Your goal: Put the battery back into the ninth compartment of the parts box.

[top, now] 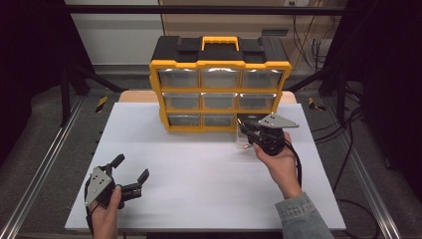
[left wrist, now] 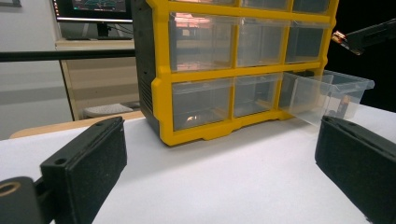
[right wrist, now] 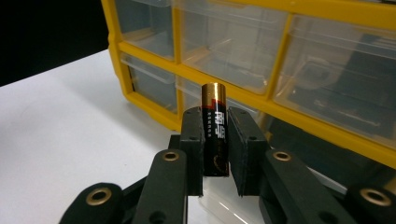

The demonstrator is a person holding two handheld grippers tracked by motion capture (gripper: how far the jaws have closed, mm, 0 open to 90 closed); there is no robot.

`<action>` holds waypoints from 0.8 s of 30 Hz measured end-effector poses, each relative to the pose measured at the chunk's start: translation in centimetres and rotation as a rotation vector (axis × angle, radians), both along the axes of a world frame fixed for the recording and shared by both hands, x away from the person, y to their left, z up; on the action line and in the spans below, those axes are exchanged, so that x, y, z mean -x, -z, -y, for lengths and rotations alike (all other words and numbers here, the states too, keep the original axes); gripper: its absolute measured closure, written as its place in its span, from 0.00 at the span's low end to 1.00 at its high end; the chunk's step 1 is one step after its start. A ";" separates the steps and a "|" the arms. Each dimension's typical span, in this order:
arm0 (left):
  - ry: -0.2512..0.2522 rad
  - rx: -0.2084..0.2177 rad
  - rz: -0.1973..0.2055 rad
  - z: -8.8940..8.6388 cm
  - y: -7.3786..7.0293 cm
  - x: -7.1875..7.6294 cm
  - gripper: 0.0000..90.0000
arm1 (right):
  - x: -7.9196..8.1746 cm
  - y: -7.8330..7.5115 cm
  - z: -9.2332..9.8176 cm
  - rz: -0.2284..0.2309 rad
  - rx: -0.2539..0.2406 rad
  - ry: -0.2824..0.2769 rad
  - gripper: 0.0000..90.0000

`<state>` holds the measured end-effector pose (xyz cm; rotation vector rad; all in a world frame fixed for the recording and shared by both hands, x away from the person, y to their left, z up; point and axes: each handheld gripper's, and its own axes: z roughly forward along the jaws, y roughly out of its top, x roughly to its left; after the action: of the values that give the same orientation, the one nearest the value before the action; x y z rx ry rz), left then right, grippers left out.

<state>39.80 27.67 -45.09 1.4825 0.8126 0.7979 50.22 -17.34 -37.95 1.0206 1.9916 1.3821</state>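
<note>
left gripper [top: 133, 175] gapes wide over table [top: 199, 189]; right gripper [right wrist: 215, 140] clamps battery [right wrist: 215, 126] by open drawer [left wrist: 327, 95].

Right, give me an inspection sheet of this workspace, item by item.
Surface: white table, with a wooden edge behind it.
Job's things: battery, black with a gold end, upright between the pads of the right gripper; yellow organiser with nine clear drawers; bottom-right drawer pulled out.
Clutter: nothing seen.
Grippers: right gripper shut on the battery, above the open drawer; left gripper open and holding nothing, near the table's front left.
Cables: one trails from the right gripper along the sleeve; loose cables on the floor at right.
Surroundings: metal frame rails, dark floor, a monitor behind.
</note>
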 end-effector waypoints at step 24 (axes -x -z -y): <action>0.008 -0.001 -0.001 0.1 0.0 0.0 0.02 | -0.6 -0.2 2.7 0.002 -0.019 0.065 0.85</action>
<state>39.81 27.56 -45.11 1.4858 0.8065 0.7919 50.77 -20.07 -37.73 1.0828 1.9297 1.3692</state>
